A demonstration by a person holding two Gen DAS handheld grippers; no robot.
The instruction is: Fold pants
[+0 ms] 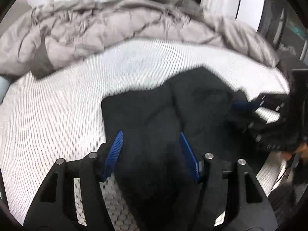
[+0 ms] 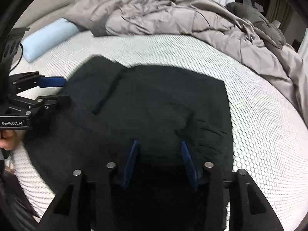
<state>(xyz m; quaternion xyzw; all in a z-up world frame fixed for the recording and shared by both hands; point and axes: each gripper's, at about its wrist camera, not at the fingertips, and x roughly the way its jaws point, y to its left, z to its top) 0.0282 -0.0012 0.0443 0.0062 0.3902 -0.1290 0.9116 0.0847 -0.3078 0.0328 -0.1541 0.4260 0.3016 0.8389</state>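
Black pants [image 1: 154,111] lie folded on the white mattress; the right wrist view shows them as a broad dark shape [image 2: 154,100] with a pocket slit at its left. My left gripper [image 1: 150,132] hovers over the pants' near left part, blue pads apart, with cloth beneath and between them but not pinched. From the right wrist view, the left gripper [image 2: 66,90] sits at the pants' left edge, jaws parted. My right gripper [image 2: 159,141] stands open above the pants' near edge. In the left wrist view the right gripper [image 1: 241,115] is blurred at the pants' right side.
A rumpled grey duvet [image 2: 173,19] is heaped along the far side of the mattress [image 2: 259,125] and runs down its right. A light blue pillow [image 2: 48,38] lies at the far left. A person's hand [image 2: 7,140] holds the left gripper's handle.
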